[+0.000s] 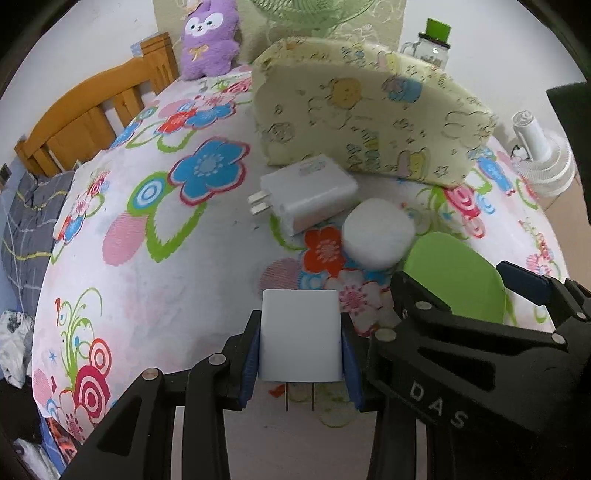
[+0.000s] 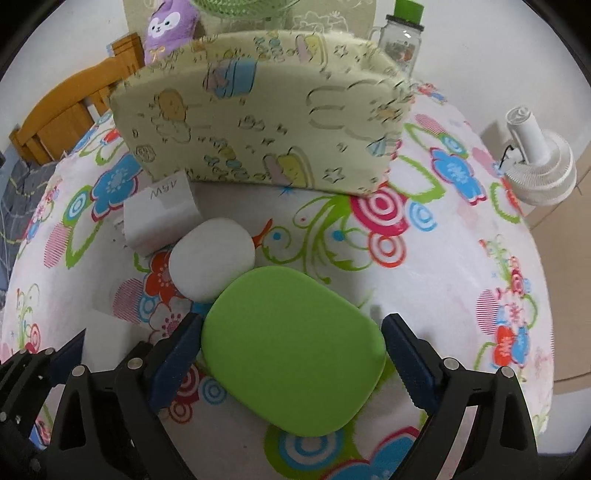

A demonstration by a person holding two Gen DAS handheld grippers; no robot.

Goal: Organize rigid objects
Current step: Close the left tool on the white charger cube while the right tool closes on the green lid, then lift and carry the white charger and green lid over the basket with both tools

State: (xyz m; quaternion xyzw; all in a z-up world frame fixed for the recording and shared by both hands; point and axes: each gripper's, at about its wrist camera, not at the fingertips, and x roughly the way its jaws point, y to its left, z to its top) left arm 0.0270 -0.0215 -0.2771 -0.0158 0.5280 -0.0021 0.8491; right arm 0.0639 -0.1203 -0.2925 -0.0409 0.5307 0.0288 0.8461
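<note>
My left gripper point(image 1: 300, 343) is shut on a small white plug adapter point(image 1: 300, 334), prongs pointing back toward the camera, above the flowered bed cover. A larger white charger point(image 1: 310, 194) lies ahead, with a white round puck point(image 1: 378, 232) to its right. My right gripper point(image 2: 291, 354) stands open around a flat green rounded case point(image 2: 291, 350) lying on the cover; its fingers are at the case's sides, and I cannot tell if they touch it. The puck point(image 2: 212, 258) and the charger point(image 2: 159, 214) lie just beyond the case. The green case point(image 1: 454, 277) and the right gripper show at the right of the left wrist view.
A yellow printed cushion point(image 2: 258, 125) stands upright behind the objects. A purple plush toy point(image 1: 210, 37) and a wooden headboard point(image 1: 92, 107) are at the back left. A glass jar with a green lid point(image 2: 402, 33) and a white fan point(image 2: 539, 166) are at the right.
</note>
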